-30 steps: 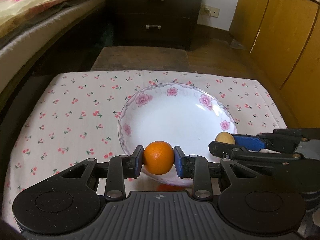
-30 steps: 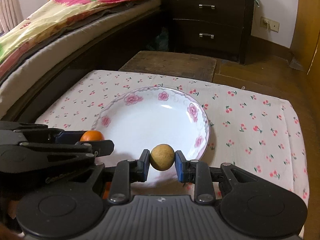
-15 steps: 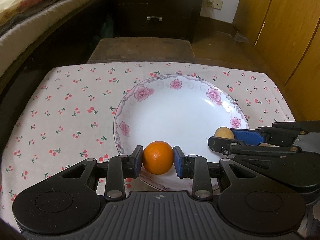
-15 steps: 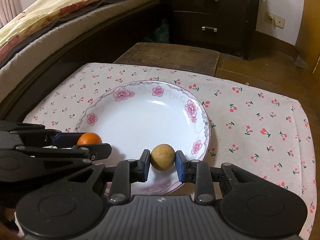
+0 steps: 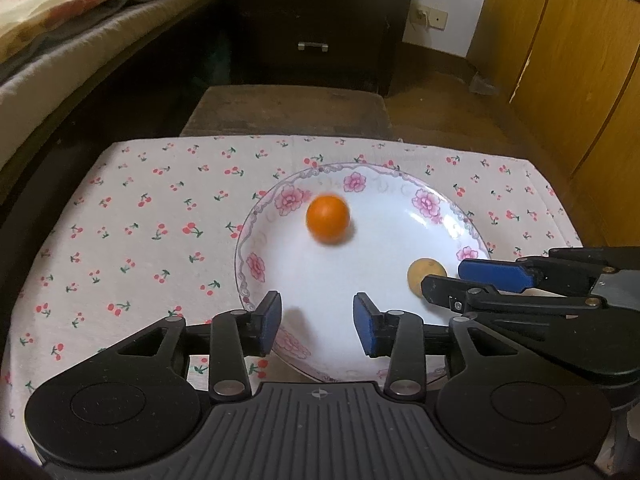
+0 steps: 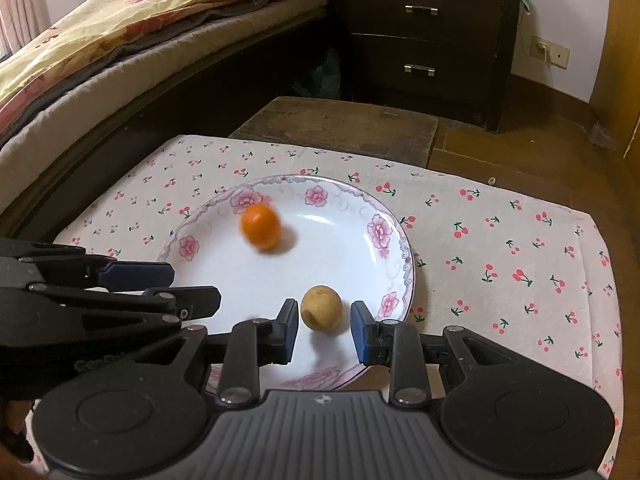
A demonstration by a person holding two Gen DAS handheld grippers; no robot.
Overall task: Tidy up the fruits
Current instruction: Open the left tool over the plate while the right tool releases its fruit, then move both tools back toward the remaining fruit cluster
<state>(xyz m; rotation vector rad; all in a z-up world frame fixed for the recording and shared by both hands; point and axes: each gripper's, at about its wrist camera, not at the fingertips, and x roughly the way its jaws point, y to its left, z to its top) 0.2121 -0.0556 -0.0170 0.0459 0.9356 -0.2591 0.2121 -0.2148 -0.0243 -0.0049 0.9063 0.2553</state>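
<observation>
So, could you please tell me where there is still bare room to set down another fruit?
Free: the plate's white centre between the blurred orange and the tan round fruit, and the cherry-print cloth right of the plate. Crowded: the plate's near edge, where the open left hand-held gripper and open right hand-held gripper sit.

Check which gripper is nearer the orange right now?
Left. The orange sits blurred on the plate, straight ahead of the open left gripper; the open right gripper brackets the brown fruit, farther off.
</observation>
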